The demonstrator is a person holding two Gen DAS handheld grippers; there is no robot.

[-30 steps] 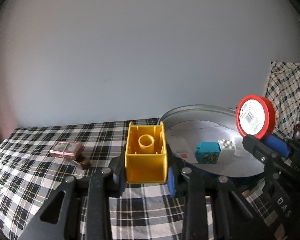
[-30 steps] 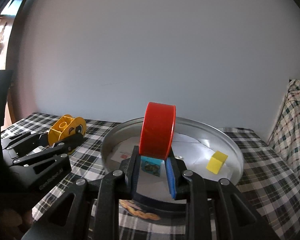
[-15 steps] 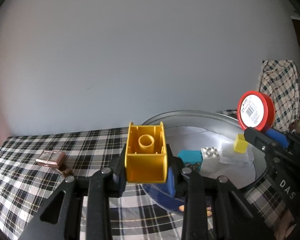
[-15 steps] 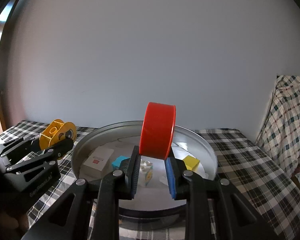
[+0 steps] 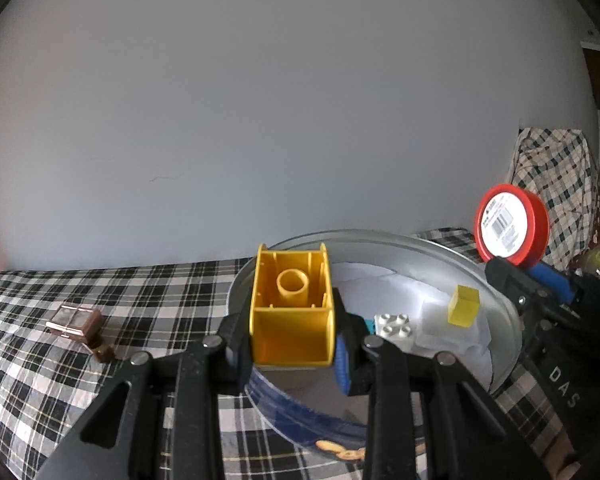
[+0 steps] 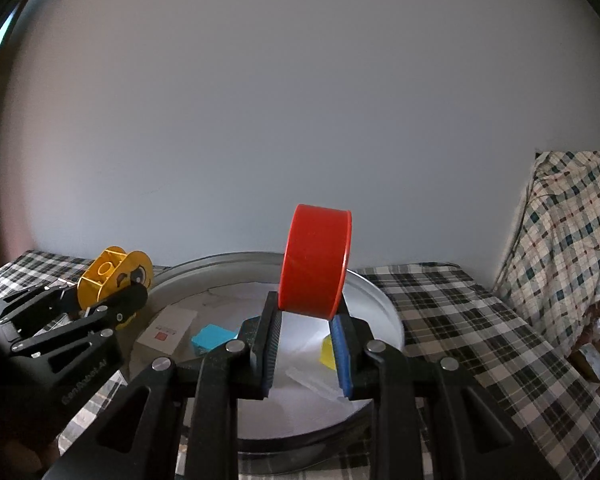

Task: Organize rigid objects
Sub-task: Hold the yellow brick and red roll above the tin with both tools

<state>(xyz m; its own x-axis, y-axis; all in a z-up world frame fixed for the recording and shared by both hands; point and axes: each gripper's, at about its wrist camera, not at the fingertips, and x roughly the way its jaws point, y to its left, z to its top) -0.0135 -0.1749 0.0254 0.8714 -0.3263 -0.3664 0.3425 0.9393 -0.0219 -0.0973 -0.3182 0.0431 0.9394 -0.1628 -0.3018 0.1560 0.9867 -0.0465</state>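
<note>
Side by side over tin [image 6: 380, 300]: left tongs [image 5: 292, 344] clamping yellow brick [image 5: 291, 320], right tongs [image 6: 308, 332] red tub [image 6: 315, 260].

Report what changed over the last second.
Both grippers advanced over the round metal tin, so its rim now lies beneath them. No release: the left gripper still clamps the yellow block, the right gripper still clamps the red container.

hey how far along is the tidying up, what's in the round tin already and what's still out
Done: the white brick, small yellow cube, blue block and white box lie in the tin. In hand: the left gripper clamps the yellow brick, the right gripper the red tub. Left: the copper-coloured piece on the tablecloth.
</note>
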